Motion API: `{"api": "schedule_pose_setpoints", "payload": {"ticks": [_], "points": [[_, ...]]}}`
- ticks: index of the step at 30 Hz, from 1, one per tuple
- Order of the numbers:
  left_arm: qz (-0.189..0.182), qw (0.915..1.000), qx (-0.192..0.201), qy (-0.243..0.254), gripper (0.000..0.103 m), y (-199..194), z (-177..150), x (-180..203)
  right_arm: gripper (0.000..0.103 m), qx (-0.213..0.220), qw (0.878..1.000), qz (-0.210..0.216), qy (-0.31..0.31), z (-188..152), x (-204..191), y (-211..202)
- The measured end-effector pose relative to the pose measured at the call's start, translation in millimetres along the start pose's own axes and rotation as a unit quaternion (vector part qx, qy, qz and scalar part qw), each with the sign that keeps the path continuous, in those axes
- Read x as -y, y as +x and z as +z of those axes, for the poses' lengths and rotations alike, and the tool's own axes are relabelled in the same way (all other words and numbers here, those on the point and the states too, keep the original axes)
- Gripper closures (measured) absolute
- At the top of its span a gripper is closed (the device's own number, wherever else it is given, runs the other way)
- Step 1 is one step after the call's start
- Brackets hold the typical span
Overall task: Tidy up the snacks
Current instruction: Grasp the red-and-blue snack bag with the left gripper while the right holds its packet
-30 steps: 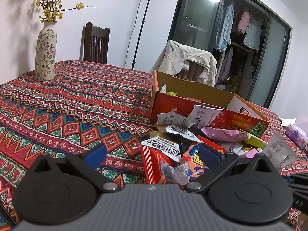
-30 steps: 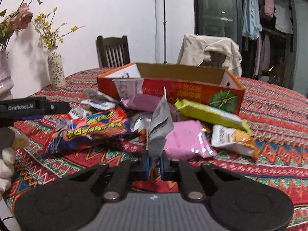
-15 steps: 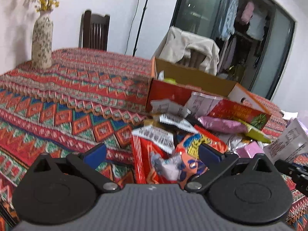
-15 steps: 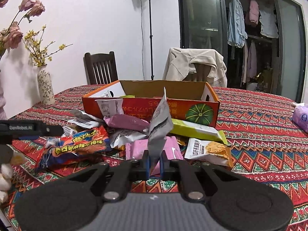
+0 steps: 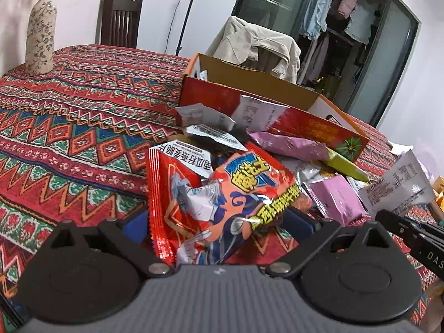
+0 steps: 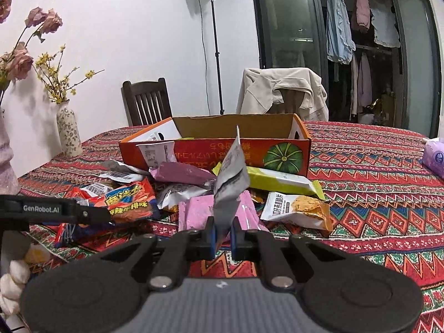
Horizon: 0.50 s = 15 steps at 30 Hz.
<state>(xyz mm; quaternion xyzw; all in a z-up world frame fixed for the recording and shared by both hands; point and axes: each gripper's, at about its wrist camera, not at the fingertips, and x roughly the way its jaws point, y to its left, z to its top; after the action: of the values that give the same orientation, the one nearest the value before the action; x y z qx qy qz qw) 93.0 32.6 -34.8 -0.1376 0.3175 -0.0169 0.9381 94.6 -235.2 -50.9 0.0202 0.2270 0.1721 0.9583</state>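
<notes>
While right claw [image 6: 222,234] pinching silver packet [image 6: 230,177], left claw [image 5: 219,223] wide over patterned tablecloth [image 5: 83,111].

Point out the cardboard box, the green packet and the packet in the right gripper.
cardboard box [image 6: 280,156], right wrist view, pumpkin print on front wall.
green packet [image 6: 277,179], right wrist view, its middle.
silver packet [image 6: 231,177], right wrist view, its middle.

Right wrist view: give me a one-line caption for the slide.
Right gripper pinches a silver snack packet upright above the snack pile, facing the open orange cardboard box on the patterned tablecloth.
</notes>
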Motion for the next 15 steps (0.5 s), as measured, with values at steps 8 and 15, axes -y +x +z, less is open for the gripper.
{"api": "schedule_pose_setpoints", "payload": {"ticks": [8,15], "points": [[-0.008,0.9999,0.001,0.013,0.003,-6,-4,13,0.093,0.004,1.0,0.003,0.009,-3,7,-6],[0.012,0.9988,0.021,0.042,0.0,-16,3,14,0.093,0.008,1.0,0.006,0.015,-4,11,-9]]}}
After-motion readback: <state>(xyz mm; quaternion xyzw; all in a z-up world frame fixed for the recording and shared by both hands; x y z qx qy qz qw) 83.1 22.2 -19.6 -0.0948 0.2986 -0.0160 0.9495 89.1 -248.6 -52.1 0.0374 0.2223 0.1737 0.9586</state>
